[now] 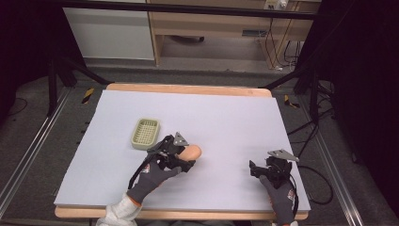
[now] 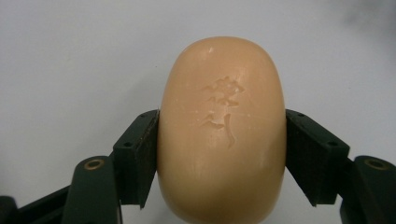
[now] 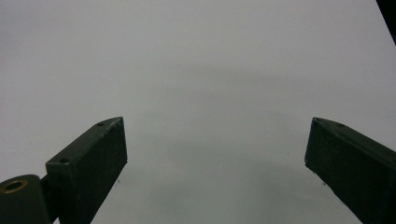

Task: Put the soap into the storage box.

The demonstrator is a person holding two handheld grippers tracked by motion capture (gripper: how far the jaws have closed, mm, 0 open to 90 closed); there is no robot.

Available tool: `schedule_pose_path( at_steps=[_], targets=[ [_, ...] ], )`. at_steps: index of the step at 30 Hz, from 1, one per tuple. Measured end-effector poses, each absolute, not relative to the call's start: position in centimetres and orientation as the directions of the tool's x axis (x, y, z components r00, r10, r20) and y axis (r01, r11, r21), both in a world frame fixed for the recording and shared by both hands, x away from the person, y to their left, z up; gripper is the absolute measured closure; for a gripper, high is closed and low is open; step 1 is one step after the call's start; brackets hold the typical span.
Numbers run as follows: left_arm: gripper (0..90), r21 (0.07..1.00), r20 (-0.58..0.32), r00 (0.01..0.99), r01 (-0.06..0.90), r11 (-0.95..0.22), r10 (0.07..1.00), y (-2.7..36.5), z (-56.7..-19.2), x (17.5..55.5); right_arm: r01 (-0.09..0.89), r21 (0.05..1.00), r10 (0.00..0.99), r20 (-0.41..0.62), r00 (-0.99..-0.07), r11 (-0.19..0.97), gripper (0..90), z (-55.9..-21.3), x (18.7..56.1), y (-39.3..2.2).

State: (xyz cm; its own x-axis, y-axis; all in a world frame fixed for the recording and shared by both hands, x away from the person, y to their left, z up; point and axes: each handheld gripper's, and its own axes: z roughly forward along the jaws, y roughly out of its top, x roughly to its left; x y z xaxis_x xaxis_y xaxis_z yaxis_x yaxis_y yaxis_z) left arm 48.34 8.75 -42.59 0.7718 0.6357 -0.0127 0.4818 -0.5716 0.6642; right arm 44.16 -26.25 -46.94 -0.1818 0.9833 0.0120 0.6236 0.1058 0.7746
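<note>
Soap bar point(image 2: 222, 133): one, oval and rounded, peach-tan, smooth waxy surface with raised-edged characters pressed into its upper face. Held in the left gripper point(image 1: 181, 159), whose black jaws press flat on its two long sides; the bar's far end sticks out past the jaws. It sits just right of the soap dish point(image 1: 145, 133), not touching it.

Soap dish: one, pale green plastic, rectangular with rounded corners, a slotted grid floor inside a raised rim. Landmark for this entry.

Left gripper: black, angular body with a grey three-cornered plate on top, carried by a hand in a grey knit glove.

Right gripper point(image 1: 256, 168): same build, far to the right of the soap dish; jaws spread wide with nothing between them, low over the surface.

Tabletop point(image 1: 221, 117): matte pale grey sheet over a light wooden board.
</note>
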Motion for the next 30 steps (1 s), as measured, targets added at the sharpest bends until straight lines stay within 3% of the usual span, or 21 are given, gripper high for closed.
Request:
schedule_pose_path(
  at_steps=[30],
  targets=[
    [31.4, 0.701, 0.006, 0.702, 0.505, -0.504, 0.712, 12.6, -40.5, 49.1, 0.621, 0.776, 0.983, 0.006, -0.184, 0.112, 6.0, -46.9, 44.1, -26.2]
  ],
)
